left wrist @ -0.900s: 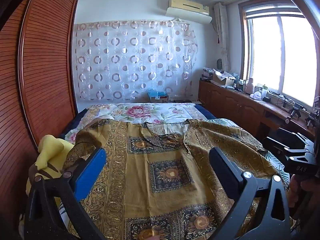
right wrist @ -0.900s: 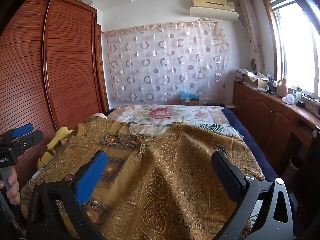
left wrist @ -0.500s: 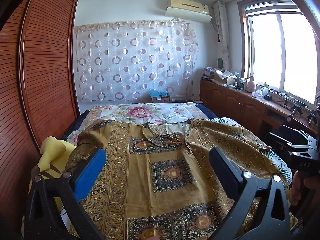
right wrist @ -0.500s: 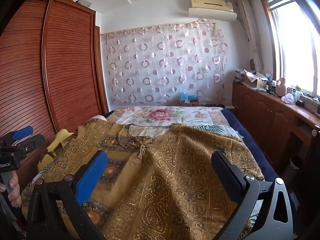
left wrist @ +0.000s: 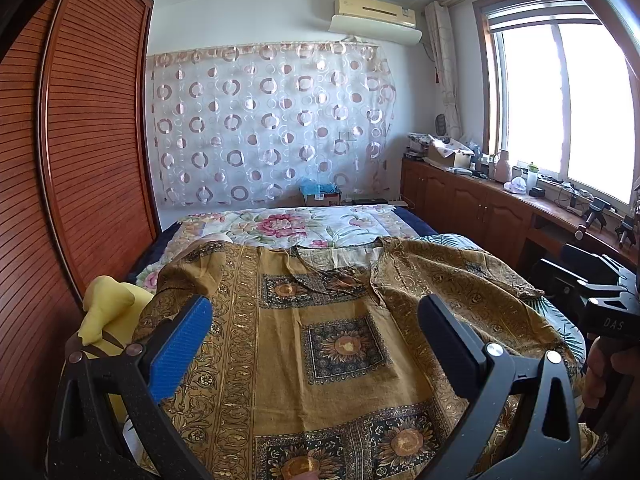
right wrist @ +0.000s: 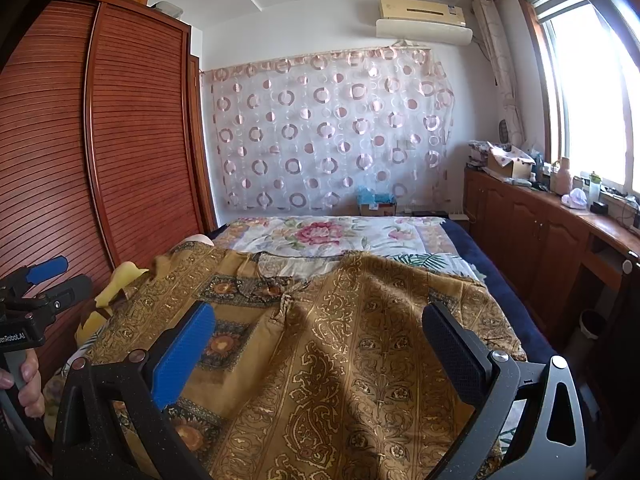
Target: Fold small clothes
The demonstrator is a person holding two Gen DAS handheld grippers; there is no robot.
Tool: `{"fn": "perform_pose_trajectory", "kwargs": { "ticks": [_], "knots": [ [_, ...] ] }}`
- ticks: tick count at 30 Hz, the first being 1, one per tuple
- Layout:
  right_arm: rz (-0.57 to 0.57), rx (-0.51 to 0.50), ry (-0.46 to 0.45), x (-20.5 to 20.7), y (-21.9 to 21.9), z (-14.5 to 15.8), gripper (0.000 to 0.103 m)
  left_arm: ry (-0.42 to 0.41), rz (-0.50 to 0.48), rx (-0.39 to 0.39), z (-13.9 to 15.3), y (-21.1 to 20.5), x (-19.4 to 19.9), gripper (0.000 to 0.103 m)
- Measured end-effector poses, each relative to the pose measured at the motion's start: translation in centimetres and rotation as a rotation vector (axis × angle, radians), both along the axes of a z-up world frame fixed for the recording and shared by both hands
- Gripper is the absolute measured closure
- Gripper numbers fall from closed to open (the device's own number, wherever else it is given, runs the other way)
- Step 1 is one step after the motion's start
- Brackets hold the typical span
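The left gripper (left wrist: 312,332) is held wide open and empty, the right gripper (right wrist: 320,340) likewise, above the shirt (left wrist: 344,344). Opposite edges should be pinched squarely. The mustard, sunflower-patterned shirt is seen spread on the floral bed (left wrist: 288,224), right side rumpled.

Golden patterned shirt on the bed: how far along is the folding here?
Done: the golden patterned shirt lies spread front-up on the floral bedspread, neckline toward the curtain. In hand: nothing; the left gripper and right gripper both hover open above the cloth, gripping nothing. Left: every fold. The right sleeve is still rumpled, and no side is turned in.
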State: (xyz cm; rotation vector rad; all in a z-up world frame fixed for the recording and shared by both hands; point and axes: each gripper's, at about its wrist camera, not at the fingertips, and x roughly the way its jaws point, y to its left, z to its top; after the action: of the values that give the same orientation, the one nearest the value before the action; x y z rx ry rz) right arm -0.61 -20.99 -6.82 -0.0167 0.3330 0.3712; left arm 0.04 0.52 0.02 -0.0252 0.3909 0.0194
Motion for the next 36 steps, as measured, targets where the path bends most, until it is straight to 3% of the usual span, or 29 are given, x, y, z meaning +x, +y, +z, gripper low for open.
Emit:
{"fn": "perform_pose_trajectory", "kwargs": {
  "ticks": [36],
  "knots": [
    [0.002, 0.006, -0.008, -0.3, 0.0, 0.1, 0.0, -0.006, 0.002, 0.016, 0.4, -0.4, -0.4, 0.0]
  ]
}}
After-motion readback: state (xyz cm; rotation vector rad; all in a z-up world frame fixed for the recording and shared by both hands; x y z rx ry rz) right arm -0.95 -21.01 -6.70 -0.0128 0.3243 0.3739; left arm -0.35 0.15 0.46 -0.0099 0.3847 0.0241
